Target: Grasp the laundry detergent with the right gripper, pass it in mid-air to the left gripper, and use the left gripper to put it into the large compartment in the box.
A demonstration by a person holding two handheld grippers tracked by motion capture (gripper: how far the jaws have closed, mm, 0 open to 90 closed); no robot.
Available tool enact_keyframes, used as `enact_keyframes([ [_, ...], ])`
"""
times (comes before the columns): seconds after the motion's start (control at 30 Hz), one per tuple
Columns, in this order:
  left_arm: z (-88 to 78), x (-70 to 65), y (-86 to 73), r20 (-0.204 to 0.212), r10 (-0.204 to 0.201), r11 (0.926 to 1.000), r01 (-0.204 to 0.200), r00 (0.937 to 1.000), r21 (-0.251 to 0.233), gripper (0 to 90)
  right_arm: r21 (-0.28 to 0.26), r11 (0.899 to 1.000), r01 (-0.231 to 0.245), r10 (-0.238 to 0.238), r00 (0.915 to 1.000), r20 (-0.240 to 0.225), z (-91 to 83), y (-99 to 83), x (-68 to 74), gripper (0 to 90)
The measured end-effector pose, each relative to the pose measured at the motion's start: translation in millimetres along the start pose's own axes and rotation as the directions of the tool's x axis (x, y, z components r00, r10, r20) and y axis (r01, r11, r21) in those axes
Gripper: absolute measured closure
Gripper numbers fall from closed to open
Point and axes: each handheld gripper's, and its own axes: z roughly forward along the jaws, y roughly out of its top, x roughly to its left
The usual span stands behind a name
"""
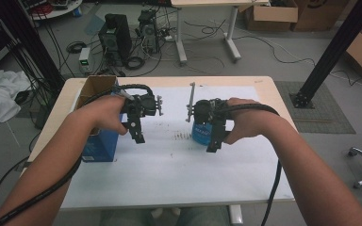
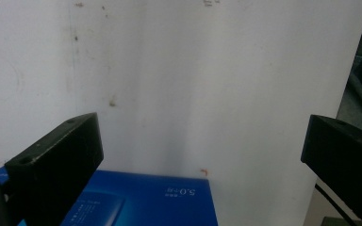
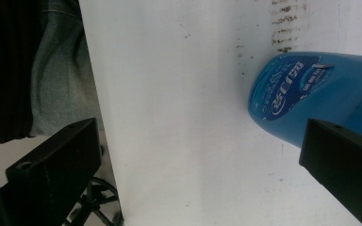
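A blue bottle with white lettering stands on the white sheet near the table's middle. My right gripper hangs just above and in front of it, pointing down. In the right gripper view the gripper is open, and the blue bottle lies beside its right jaw, not between the jaws. A blue carton with an open cardboard top stands at the table's left. My left gripper hovers just right of it. In the left gripper view the gripper is open over bare sheet, with the blue carton at the bottom.
The wooden table ends close behind both grippers. Dark specks mark the sheet between them. Beyond the far edge are computer towers, cables and cardboard boxes. The person's trouser leg shows past the sheet's near edge.
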Motion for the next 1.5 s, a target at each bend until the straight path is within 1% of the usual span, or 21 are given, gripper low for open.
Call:
enact_keyframes([
  [0.2,3.8,0.3,-3.1,0.004,-0.014,0.9999,0.014,0.9999,-0.008,0.1,-0.005,1.000,-0.006,0.006,0.9999,-0.010,6.7,-2.8,-0.5,0.0],
  [0.33,2.8,-2.8,-3.6,0.002,-0.009,0.9999,0.009,1.0000,-0.007,0.1,-0.021,1.000,-0.009,0.009,0.9999,-0.011,8.5,-7.4,0.5,0.0],
  [0.43,-0.8,-3.3,-4.0,-0.004,-0.010,0.9999,0.010,0.9999,-0.012,0.1,-0.025,1.000,-0.013,0.012,0.9998,-0.017,8.5,-10.2,1.3,0.0],
  [0.5,-2.3,-3.4,-3.8,-0.007,-0.009,0.9999,0.009,0.9999,-0.005,0.1,-0.024,1.000,-0.015,0.015,0.9996,-0.022,8.0,-11.6,2.2,0.0],
  [0.67,-2.8,-4.1,-4.3,-0.010,-0.009,1.0000,0.009,0.9999,-0.005,0.1,-0.047,0.999,-0.014,0.013,0.9995,-0.030,2.1,-11.5,3.1,0.0],
  [0.77,-3.2,-4.6,-5.3,-0.011,-0.008,1.0000,0.008,0.9999,-0.004,0.1,-0.088,0.996,-0.011,0.008,0.9994,-0.034,-4.5,-11.3,3.1,0.0],
  [0.8,-3.6,-4.7,-5.6,-0.011,-0.009,1.0000,0.009,0.9999,-0.001,0.1,-0.116,0.993,-0.007,0.002,0.9993,-0.038,-7.1,-11.7,2.6,0.0],
  [0.9,-6.5,-4.7,-7.0,-0.017,-0.010,0.9999,0.010,0.9998,0.007,0.1,-0.194,0.981,-0.004,-0.002,0.9996,-0.028,-15.6,-14.6,0.8,0.0],
  [0.93,-7.3,-4.7,-7.6,-0.020,-0.011,0.9999,0.011,0.9997,0.004,0.1,-0.224,0.975,-0.006,0.001,0.9997,-0.023,-18.0,-16.3,0.3,0.0],
  [1.03,-10.0,-4.8,-8.5,-0.023,-0.012,0.9999,0.012,0.9997,0.002,0.1,-0.314,0.949,-0.021,0.018,0.9998,-0.013,-22.9,-23.7,-2.6,0.0],
  [1.07,-10.7,-5.1,-8.5,-0.024,-0.013,0.9999,0.013,0.9996,0.002,0.1,-0.345,0.938,-0.028,0.026,0.9996,-0.011,-23.8,-26.8,-4.2,0.0],
  [1.13,-11.7,-5.6,-8.4,-0.029,-0.011,0.9999,0.011,0.9995,0.002,0.1,-0.400,0.915,-0.043,0.051,0.9986,0.010,-25.1,-33.4,-7.0,0.0],
  [1.17,-12.2,-6.1,-8.3,-0.034,-0.008,1.0000,0.008,0.9994,0.001,0.1,-0.432,0.901,-0.045,0.058,0.9982,0.017,-25.7,-36.8,-8.7,0.0],
  [1.23,-13.7,-6.9,-7.5,-0.035,-0.006,1.0000,0.006,0.9994,0.002,0.1,-0.506,0.861,-0.055,0.088,0.9952,0.042,-28.1,-43.6,-10.4,0.0],
  [1.27,-14.5,-7.4,-7.0,-0.037,-0.005,1.0000,0.005,0.9993,-0.002,0.1,-0.543,0.838,-0.061,0.103,0.9936,0.047,-30.0,-47.0,-10.6,0.0],
  [1.33,-15.6,-8.1,-5.7,-0.040,-0.002,1.0000,0.001,0.9992,-0.005,0.1,-0.614,0.787,-0.063,0.131,0.9892,0.066,-33.7,-53.3,-11.4,0.0],
  [1.37,-16.1,-8.5,-4.8,-0.041,0.000,1.0000,0.000,0.9992,-0.003,0.1,-0.642,0.764,-0.065,0.147,0.9864,0.075,-35.6,-56.1,-12.1,0.0],
  [1.4,-16.6,-9.0,-4.1,-0.040,0.001,1.0000,-0.001,0.9992,-0.001,0.1,-0.665,0.744,-0.066,0.161,0.9835,0.082,-37.4,-58.9,-13.0,0.0],
  [1.43,-16.6,-9.0,-4.1,-0.040,0.001,1.0000,-0.001,0.9992,-0.001,0.1,-0.682,0.729,-0.069,0.173,0.9812,0.085,-38.8,-61.1,-13.7,0.0],
  [1.47,-17.5,-10.8,-1.9,-0.042,0.006,1.0000,-0.006,0.9991,0.000,0.1,-0.706,0.705,-0.073,0.196,0.9761,0.094,-41.0,-65.1,-15.3,0.0],
  [1.5,-18.2,-11.7,-0.9,-0.044,0.008,1.0000,-0.008,0.9990,0.001,0.1,-0.723,0.687,-0.077,0.213,0.9720,0.099,-42.8,-68.6,-16.6,0.0],
])
